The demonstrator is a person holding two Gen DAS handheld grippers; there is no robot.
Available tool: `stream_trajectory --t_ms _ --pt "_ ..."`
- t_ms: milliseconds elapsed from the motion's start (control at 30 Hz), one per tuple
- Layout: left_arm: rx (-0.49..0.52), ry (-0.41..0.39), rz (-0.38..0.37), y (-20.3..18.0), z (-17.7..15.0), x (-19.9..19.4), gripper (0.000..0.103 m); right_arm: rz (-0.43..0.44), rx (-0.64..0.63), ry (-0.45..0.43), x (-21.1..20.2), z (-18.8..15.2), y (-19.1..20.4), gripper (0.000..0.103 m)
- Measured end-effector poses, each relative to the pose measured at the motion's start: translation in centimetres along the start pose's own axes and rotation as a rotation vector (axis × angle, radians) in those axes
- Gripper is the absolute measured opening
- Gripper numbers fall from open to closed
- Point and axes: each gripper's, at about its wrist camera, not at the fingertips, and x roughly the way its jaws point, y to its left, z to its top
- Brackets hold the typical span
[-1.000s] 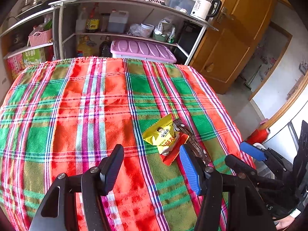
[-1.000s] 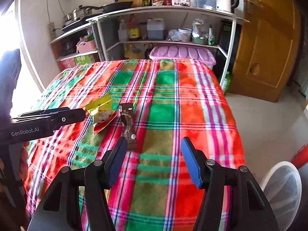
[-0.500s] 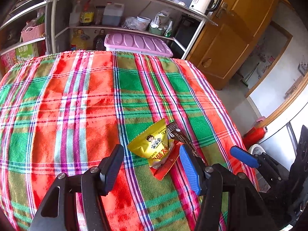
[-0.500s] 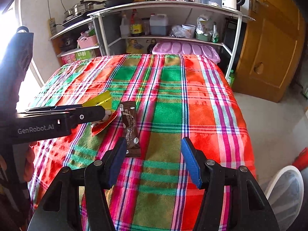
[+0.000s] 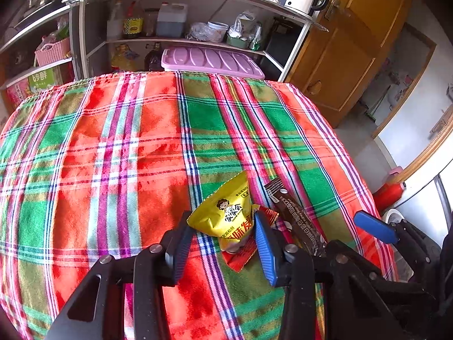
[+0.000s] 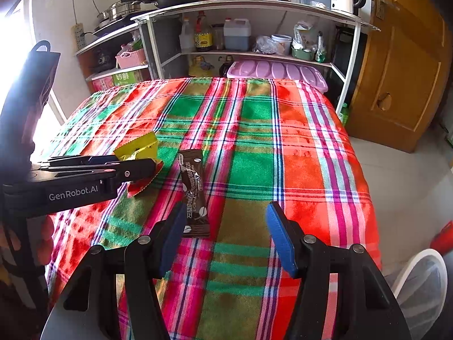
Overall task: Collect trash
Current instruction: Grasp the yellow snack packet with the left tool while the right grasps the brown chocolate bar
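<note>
The left tongs (image 5: 223,243) are closing around the yellow snack packet (image 5: 226,212), which is lying on the counter with its plaid cloth (image 5: 113,147). The packet is sitting between the 2 fingers. Its left corner is touching the dark finger (image 5: 181,243) and its right side is lying against the blue finger (image 5: 264,246), but I cannot tell if the pads are already pressing it. A red wrapper (image 5: 240,255) is lying partly under the yellow packet, with its lower corner showing between the fingers.

Just to the right of these 2 pieces, a long brown sachet (image 5: 294,218) is lying flat on the cloth, and its near end is passing behind the blue finger. In the right wrist view the same brown sachet (image 6: 194,189) is lying in front of the right tongs (image 6: 223,235), with its near end just beside the left finger. The right tongs are standing wide open and are holding nothing.

In that view the left tongs (image 6: 141,167) are reaching in from the left side, and the yellow packet (image 6: 138,147) is rising above the fingers. A white mesh bin (image 6: 419,286) is standing on the floor at the right of the counter. Behind the counter, a shelf (image 6: 254,53) is carrying bottles and jars, and a pink lid (image 6: 277,70) is lying below it.
</note>
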Motion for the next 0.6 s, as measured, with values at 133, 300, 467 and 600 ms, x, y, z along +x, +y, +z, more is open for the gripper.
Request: stream_trajectory --t_ms 133,300,467,600 --pt "0.015 -0.007 0.010 0.5 -0.2 -0.3 0.041 0.016 -0.007 0.002 0.4 0.4 0.5 0.059" --pt "0.031 -0.009 0.026 1.2 -0.5 -0.8 0.040 0.035 -0.037 0.019 1.4 0.7 1.3 0.059" --pt "0.006 -0.011 0.010 2.1 -0.9 -1.2 0.040 0.037 -0.055 0.039 2.6 0.9 1.9 0.059" --pt "0.007 -0.014 0.009 2.2 -1.1 -1.4 0.040 0.013 -0.086 0.051 3.4 1.0 2.5 0.048"
